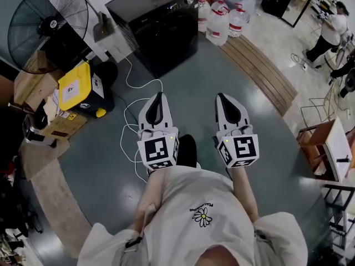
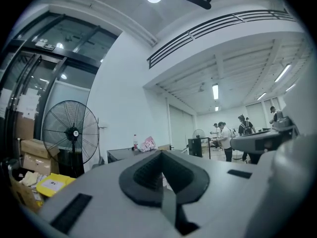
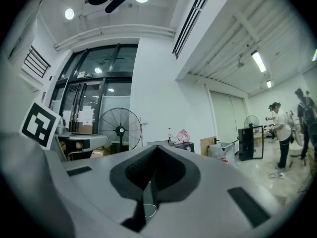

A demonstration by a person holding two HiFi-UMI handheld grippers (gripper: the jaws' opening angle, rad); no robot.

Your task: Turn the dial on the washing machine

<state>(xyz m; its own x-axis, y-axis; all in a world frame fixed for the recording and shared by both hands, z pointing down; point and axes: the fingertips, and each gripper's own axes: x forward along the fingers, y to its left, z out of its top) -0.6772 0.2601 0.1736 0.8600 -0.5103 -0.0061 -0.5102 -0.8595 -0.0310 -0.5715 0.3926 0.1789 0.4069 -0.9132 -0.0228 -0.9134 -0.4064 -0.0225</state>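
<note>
Grey-white left gripper [image 1: 159, 95]: you hold it level, jaws fully together, nothing between them. Right gripper [image 1: 222, 96] is just beside it, also level, with jaws pressed together and nothing held. Both hang over the grey floor [image 1: 194, 85]. A white cable [image 1: 128, 112] loops on the floor just left of your left gripper. The black washing machine [image 1: 161, 29] stands ahead of both tips, well apart from them, at the floor's far edge. Its small round dial [image 1: 190, 0] sits near the top right front corner, untouched. There is clutter on the lid, too small to tell what. Outward: a black fan [image 1: 47, 24] at the far left corner, a yellow box [image 1: 75, 87] nearer you on the left edge, and water bottles [image 1: 222, 18] right of the machine.
</note>
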